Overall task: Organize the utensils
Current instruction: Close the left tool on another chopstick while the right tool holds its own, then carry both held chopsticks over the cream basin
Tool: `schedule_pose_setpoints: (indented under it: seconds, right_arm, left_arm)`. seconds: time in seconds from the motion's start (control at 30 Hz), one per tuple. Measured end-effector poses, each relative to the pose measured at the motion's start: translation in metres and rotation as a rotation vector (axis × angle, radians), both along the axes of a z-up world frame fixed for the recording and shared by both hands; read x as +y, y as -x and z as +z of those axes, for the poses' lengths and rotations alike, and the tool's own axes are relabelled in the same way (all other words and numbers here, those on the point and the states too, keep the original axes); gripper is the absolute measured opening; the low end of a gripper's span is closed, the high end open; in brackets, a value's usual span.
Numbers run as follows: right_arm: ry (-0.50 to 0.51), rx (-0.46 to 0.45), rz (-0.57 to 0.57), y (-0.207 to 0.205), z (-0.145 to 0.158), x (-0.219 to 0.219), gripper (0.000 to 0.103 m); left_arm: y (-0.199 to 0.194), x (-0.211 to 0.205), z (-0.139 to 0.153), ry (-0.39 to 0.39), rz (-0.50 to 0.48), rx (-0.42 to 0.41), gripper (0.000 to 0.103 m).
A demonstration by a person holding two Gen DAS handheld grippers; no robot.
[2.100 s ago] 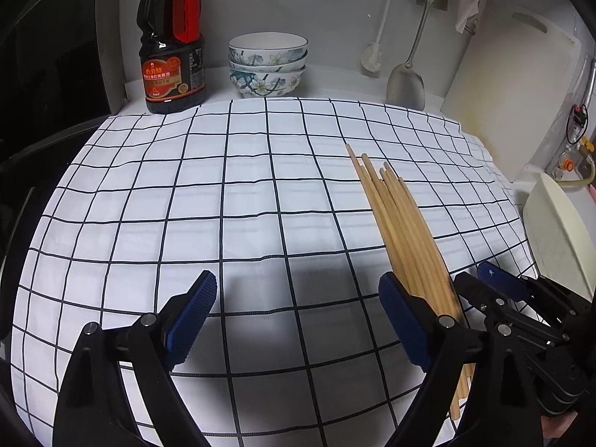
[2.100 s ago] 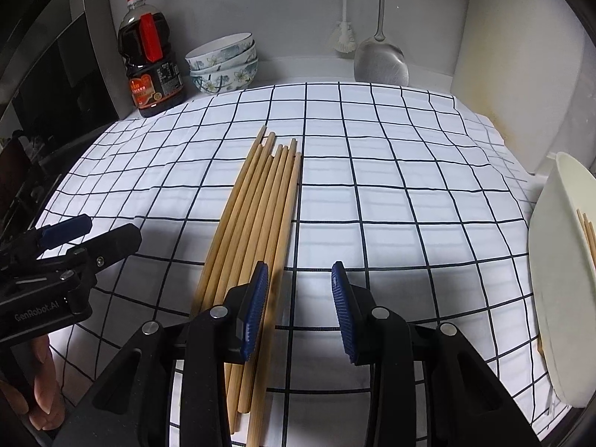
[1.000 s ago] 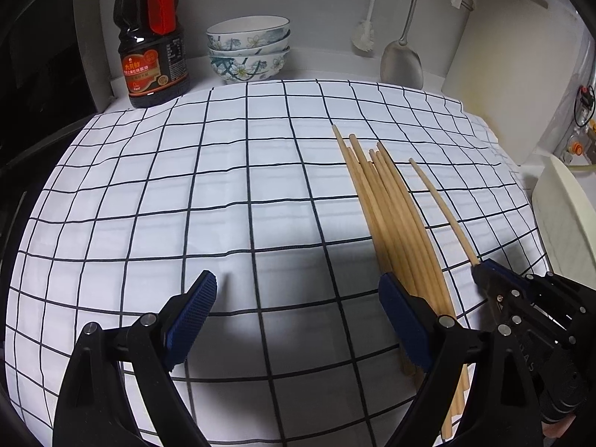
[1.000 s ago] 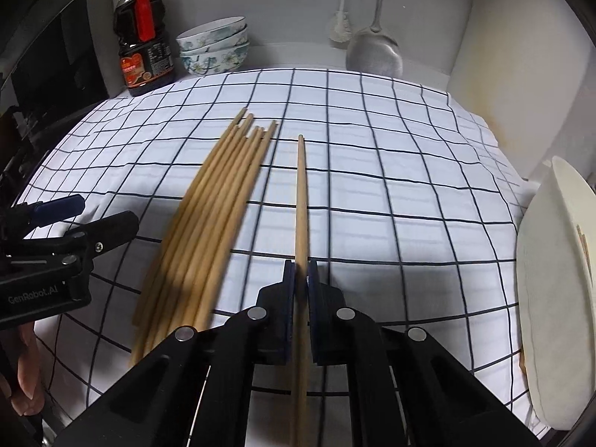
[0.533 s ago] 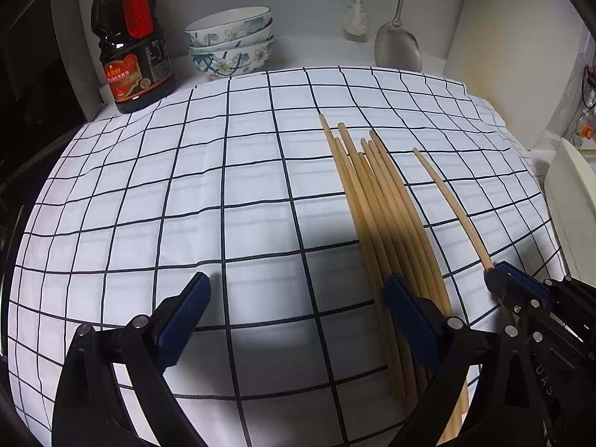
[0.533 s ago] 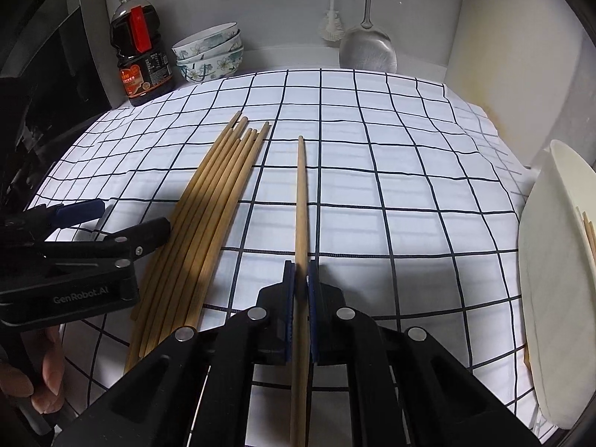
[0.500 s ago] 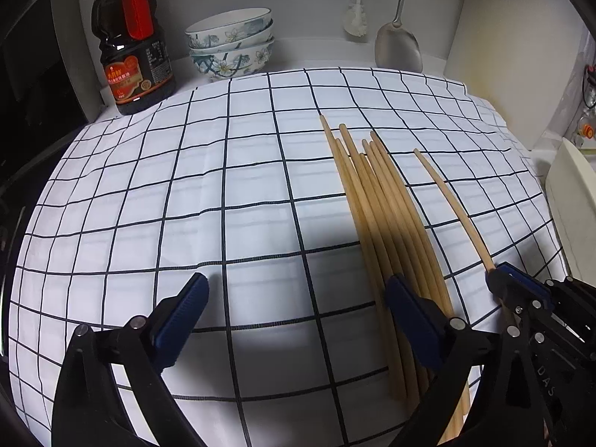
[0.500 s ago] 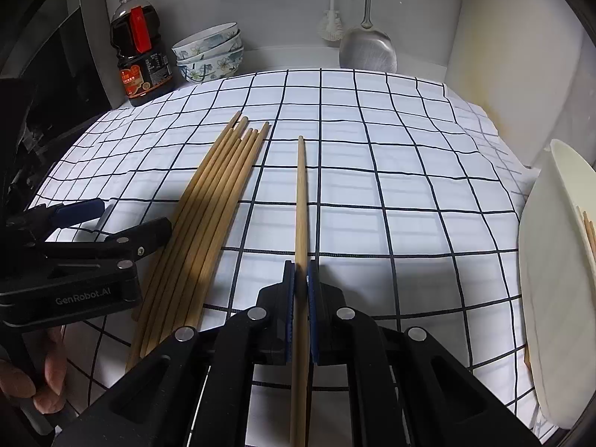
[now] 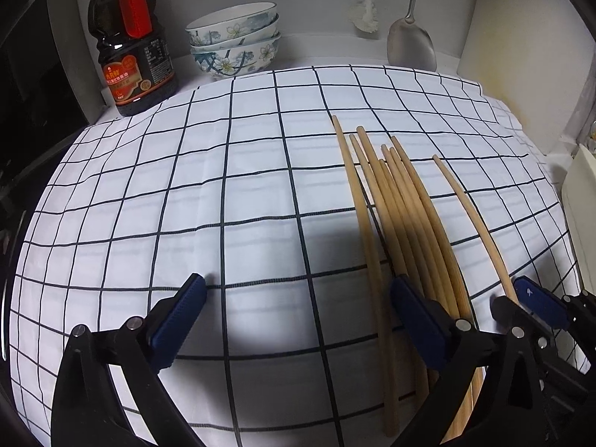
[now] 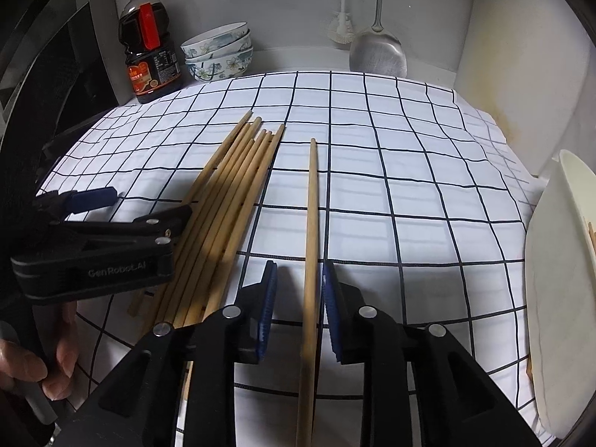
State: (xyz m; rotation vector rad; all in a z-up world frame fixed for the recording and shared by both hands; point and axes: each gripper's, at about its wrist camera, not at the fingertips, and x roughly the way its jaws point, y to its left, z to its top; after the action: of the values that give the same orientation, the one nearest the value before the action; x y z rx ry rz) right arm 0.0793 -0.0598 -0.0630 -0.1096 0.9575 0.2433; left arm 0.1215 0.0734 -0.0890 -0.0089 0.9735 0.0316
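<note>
Left tool (image 9: 298, 298) gapes wide; right tool (image 10: 298, 287) seems slightly parted, both held low.

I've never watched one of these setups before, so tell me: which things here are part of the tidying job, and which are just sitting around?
Part of the job:
- single chopstick between the open right gripper
- bundle of chopsticks
- left gripper, open
- white tray

Just sitting around:
- soy sauce bottle
- stacked bowls
- metal spatula
- checked cloth
</note>
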Motion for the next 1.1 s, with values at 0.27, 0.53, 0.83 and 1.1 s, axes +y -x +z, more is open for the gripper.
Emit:
schedule_pose_setpoints:
  seconds: [0.27,0.53,0.83,1.1]
  right_arm:
    - [0.027,-0.014,-0.009,0.001,0.000,-0.001,0.007]
    - [-0.023,0.003,-0.023,0.001,0.002,-0.009,0.006]
    - [-0.087,-0.059,-0.048,0.011,0.033,-0.014,0.006]
    - [-0.148,-0.181,-0.137,0.031,0.091,-0.055,0.006]
  left_arm:
    - [0.006,-0.013,0.007,0.003,-0.057,-0.054,0.038]
    - [0.015,-0.009,0.008,0.095,-0.083,-0.046,0.007]
    - [0.035,-0.003,0.030,0.190,-0.107,-0.059,0.007]
    - [0.046,-0.033,0.086,0.237,-0.190,-0.161,0.007]
